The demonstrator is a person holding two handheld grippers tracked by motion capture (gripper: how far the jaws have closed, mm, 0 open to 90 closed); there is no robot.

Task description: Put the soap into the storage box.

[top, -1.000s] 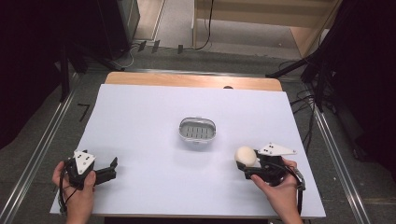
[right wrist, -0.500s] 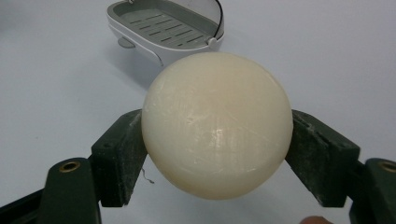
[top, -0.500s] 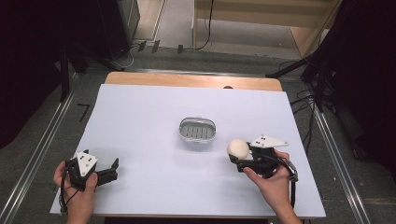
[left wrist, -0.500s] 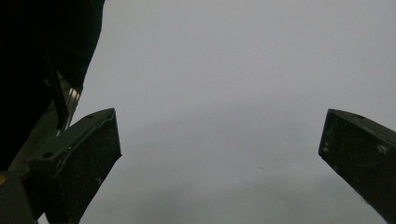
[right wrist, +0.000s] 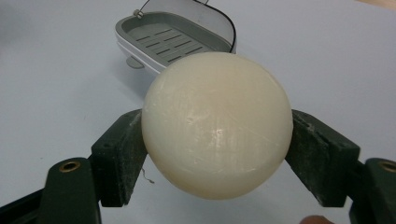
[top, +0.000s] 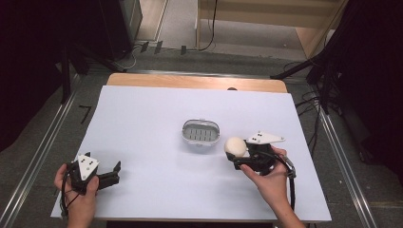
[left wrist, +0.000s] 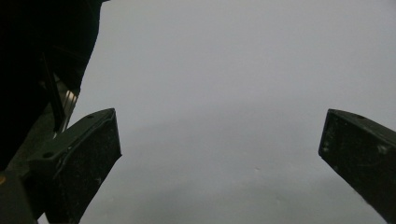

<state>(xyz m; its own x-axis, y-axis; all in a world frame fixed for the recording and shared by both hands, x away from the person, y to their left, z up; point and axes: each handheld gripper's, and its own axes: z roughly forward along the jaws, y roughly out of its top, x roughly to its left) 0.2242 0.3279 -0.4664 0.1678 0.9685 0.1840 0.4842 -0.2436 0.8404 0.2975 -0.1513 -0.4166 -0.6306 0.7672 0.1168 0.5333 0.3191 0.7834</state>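
A round cream soap bar (top: pixel 235 147) (right wrist: pixel 217 124) is clamped between the jaws of my right gripper (top: pixel 239 153) (right wrist: pixel 217 154), held just above the table a little right of its middle. A white and grey soap dish (top: pixel 200 134) (right wrist: pixel 173 41) with a slotted floor stands empty on the white table (top: pixel 157 118), just left of and beyond the soap. My left gripper (top: pixel 115 171) (left wrist: pixel 219 154) rests near the front left corner, its jaws wide apart with nothing but bare table between them.
The table's wooden far edge (top: pixel 195 82) borders a floor strewn with cables (top: pixel 313 104). Metal rails (top: pixel 38 156) run along both sides of the table. Dark equipment stands at the far left and right.
My right gripper has carried the soap leftward and a little away from me, toward the dish. The left gripper has stayed put.
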